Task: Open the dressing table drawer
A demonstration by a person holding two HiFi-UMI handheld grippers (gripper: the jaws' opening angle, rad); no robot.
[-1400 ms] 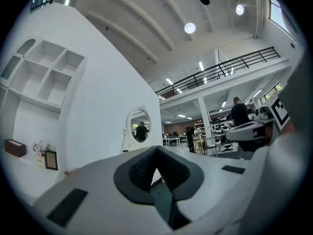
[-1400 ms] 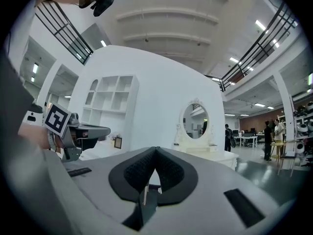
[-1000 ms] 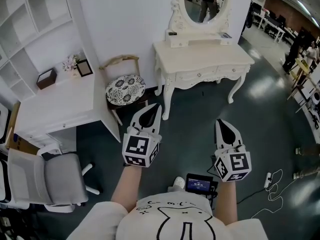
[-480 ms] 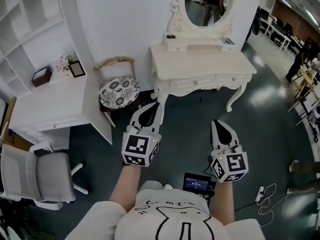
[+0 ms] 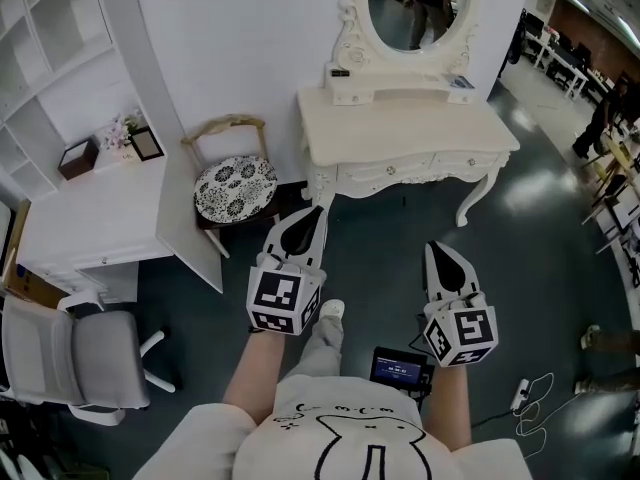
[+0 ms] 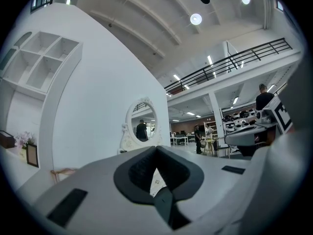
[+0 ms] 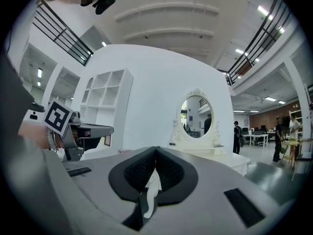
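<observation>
The cream dressing table (image 5: 405, 118) stands against the white wall under an oval mirror (image 5: 410, 3). Its front drawers (image 5: 400, 173) with small knobs are closed. My left gripper (image 5: 312, 216) is held level, pointing at the table's left leg from a step away, and is shut on nothing. The right gripper (image 5: 438, 253) hangs over the dark floor in front of the table, also shut and empty. In the left gripper view the jaws (image 6: 156, 148) meet below the mirror (image 6: 142, 126). In the right gripper view the jaws (image 7: 156, 148) meet left of the table (image 7: 220, 155).
A wooden chair with a patterned cushion (image 5: 235, 183) stands left of the table. Further left are a white desk (image 5: 100, 218), an office chair (image 5: 90, 358) and wall shelves (image 5: 50, 48). A small screen device (image 5: 398, 368) and cables (image 5: 530, 393) lie on the floor.
The person has stepped toward the dressing table, so it sits a little nearer and a foot now shows ahead. Both grippers travelled along, still shut.
</observation>
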